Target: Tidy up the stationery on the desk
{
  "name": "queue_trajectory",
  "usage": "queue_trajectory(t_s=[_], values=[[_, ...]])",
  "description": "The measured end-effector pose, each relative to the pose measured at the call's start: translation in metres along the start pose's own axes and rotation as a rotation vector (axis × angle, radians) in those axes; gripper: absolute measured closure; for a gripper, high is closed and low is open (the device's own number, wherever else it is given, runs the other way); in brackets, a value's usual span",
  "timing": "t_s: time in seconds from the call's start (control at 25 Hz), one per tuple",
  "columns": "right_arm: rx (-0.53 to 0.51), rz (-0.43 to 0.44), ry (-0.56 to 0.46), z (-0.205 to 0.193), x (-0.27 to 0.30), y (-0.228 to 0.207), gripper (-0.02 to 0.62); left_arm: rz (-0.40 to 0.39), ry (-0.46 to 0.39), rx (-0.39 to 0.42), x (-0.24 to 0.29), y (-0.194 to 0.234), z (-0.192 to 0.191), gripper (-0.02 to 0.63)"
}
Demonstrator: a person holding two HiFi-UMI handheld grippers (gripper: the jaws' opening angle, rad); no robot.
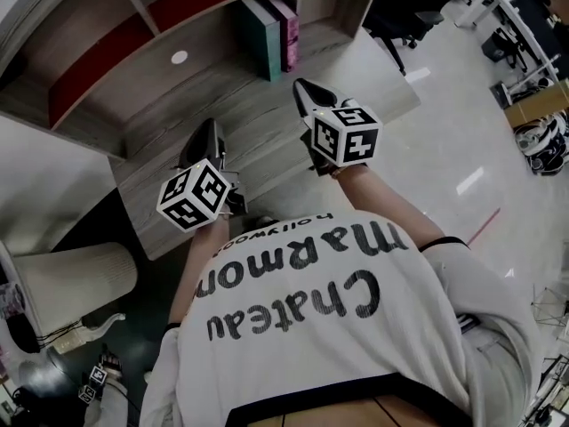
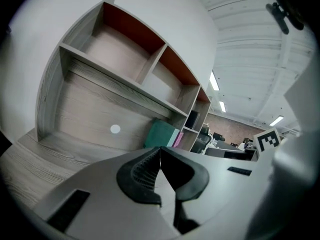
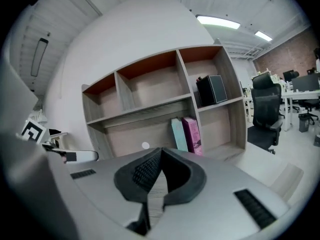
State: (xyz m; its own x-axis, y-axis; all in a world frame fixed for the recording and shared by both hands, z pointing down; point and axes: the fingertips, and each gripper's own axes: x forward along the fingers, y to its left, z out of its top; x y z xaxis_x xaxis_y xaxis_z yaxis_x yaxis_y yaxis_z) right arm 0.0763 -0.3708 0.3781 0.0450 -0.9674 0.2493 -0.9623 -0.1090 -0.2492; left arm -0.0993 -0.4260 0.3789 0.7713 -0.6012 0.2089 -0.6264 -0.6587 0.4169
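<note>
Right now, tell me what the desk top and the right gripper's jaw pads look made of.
The desk top looks like wood-effect laminate: matte grey, with even, printed-looking grain streaks. On the right gripper, the pads are probably rubber: matte black, with ribbed faces.

Seen from above, a person in a white printed shirt [image 1: 356, 336] holds the left tongs [image 1: 211, 126] and the right tongs [image 1: 303, 86] side by side over a grey wood-grain tabletop [image 1: 258, 118], each with its jaws drawn together to a point. Beyond them a teal book [image 1: 259, 36] and a pink book [image 1: 287, 27] stand upright, touching, under the shelf unit [image 1: 98, 43], with glossy floor [image 1: 462, 140] at the right
</note>
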Motion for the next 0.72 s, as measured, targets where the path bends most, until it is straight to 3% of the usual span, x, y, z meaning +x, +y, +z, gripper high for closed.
queue_trajectory(t_s=[0.2, 0.4, 0.72], values=[[-0.081, 0.1, -0.055, 0.027, -0.036, 0.004, 0.581, 0.018, -0.044, -0.01, -0.006, -0.034, -0.004, 0.589], [-0.075, 0.179, -0.104, 0.038, -0.069, 0.009, 0.581, 0.016, -0.069, 0.026, -0.019, -0.07, -0.012, 0.589], [-0.051, 0.148, -0.078, 0.019, -0.095, -0.006, 0.581, 0.035, -0.048, 0.068, -0.04, -0.104, -0.043, 0.589]])
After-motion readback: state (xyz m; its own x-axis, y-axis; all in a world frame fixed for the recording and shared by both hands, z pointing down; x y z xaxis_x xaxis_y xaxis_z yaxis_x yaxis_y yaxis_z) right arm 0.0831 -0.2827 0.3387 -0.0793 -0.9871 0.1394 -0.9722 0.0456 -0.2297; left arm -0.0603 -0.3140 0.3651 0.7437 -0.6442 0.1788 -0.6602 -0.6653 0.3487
